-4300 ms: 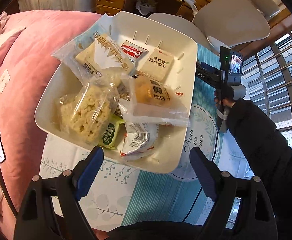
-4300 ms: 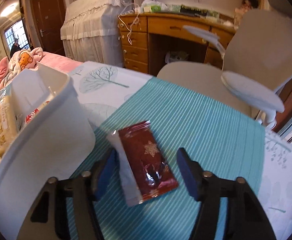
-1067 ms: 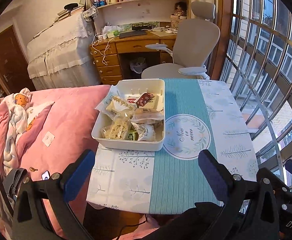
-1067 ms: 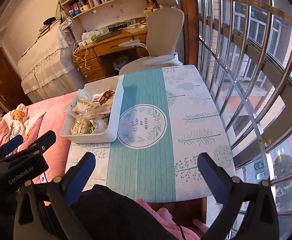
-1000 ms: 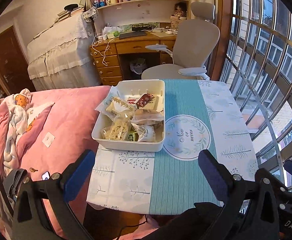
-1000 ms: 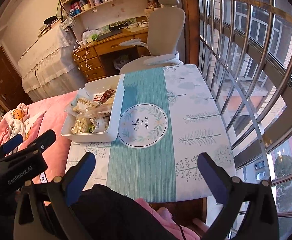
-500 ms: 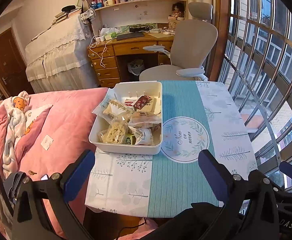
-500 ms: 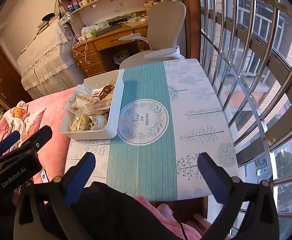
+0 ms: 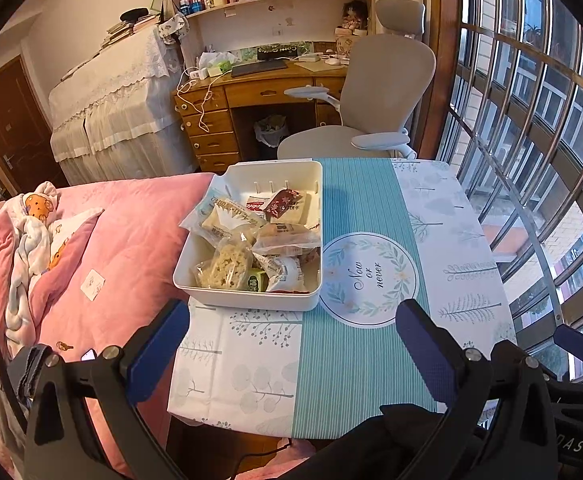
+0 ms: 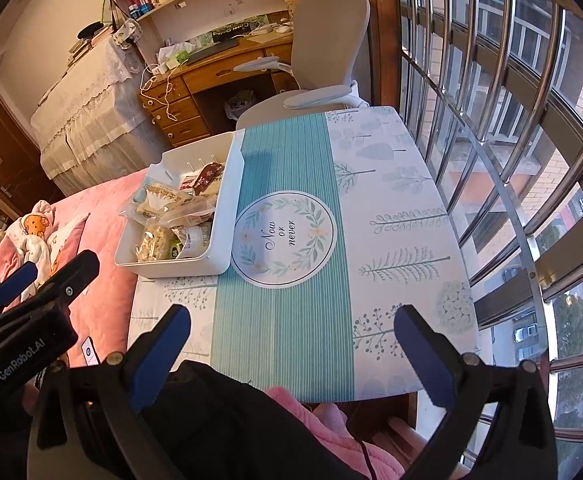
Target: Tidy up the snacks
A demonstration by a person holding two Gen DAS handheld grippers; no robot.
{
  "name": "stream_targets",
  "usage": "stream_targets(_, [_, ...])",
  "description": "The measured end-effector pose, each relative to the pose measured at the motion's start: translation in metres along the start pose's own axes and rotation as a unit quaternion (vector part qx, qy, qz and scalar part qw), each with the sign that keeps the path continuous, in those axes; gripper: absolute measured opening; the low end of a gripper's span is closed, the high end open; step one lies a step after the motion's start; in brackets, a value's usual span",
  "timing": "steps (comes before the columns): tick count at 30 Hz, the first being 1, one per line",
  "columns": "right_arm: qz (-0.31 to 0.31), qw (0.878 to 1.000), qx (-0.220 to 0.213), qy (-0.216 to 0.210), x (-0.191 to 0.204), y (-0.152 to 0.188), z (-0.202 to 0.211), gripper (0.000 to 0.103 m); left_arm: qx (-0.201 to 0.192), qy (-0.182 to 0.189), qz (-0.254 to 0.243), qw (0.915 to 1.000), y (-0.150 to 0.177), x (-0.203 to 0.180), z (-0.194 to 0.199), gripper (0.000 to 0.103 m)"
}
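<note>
A white bin [image 9: 251, 300] stands on the left side of the table and holds several snack packets. A dark red packet [image 9: 282, 200] lies on top at its far end. The bin also shows in the right wrist view [image 10: 183, 266], with the red packet [image 10: 208, 172] inside. My left gripper [image 9: 291, 348] is open and empty, held back above the table's near edge. My right gripper [image 10: 291, 348] is open and empty, also pulled back near the front edge, to the right of the left gripper [image 10: 31, 284].
The table has a teal striped runner [image 9: 355, 200] with a round printed mat [image 9: 367, 280]. A pink bed [image 9: 103, 248] borders the table's left. A grey office chair [image 9: 375, 92] and a wooden desk [image 9: 259, 92] stand beyond. Window bars [image 9: 531, 120] run along the right.
Both grippers have drawn back and up from the table since the earliest frames. The red packet that lay on the runner now lies in the bin. Over the last second the views have barely shifted.
</note>
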State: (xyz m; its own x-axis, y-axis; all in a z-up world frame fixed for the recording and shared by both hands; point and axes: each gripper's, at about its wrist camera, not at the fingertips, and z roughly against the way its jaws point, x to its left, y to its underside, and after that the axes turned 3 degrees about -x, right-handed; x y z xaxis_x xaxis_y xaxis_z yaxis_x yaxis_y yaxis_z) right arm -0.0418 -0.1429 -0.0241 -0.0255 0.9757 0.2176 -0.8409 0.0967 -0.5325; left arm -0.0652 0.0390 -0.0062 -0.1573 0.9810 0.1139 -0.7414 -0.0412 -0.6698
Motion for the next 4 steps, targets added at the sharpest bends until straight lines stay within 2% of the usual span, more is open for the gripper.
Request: stream_targets(4, [-0.002,1.000,0.003,-0.001,-0.0020,-0.0036,-0.0037,0.102,-0.001,0.001,0.001,1.0000,-0.0004,-0.0002,0.0004,0.103])
